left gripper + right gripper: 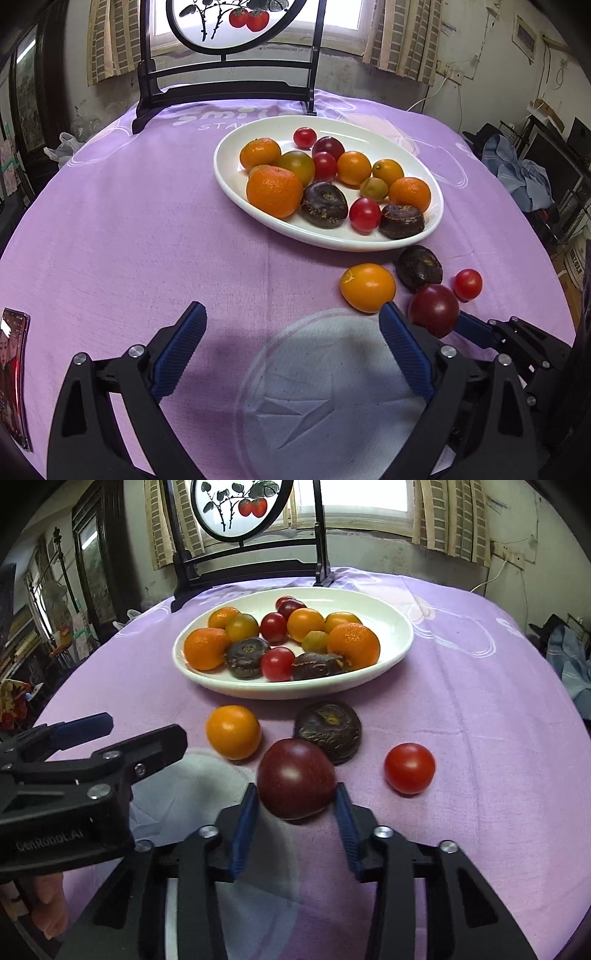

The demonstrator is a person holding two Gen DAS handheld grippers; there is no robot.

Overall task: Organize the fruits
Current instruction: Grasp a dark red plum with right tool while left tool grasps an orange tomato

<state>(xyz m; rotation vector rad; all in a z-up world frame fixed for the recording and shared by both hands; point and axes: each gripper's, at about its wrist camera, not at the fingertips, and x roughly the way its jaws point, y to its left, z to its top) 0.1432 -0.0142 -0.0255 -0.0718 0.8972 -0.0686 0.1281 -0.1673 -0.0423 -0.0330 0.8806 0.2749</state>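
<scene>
A white oval plate (229, 177) (399, 642) holds several oranges, red tomatoes and dark fruits. On the purple cloth in front of it lie an orange fruit (367, 287) (233, 732), a dark brown fruit (419, 267) (328, 731) and a small red tomato (467, 284) (409, 768). My right gripper (295, 797) is shut on a dark red tomato (295, 782) (434, 310), just above the cloth. My left gripper (291, 314) is open and empty, left of these fruits; it shows in the right wrist view (110, 731).
A black wooden stand (225, 74) (251, 561) with a round painted screen stands behind the plate. A phone (14, 376) lies at the table's left edge. The round table's edge curves close on the right, with clutter beyond.
</scene>
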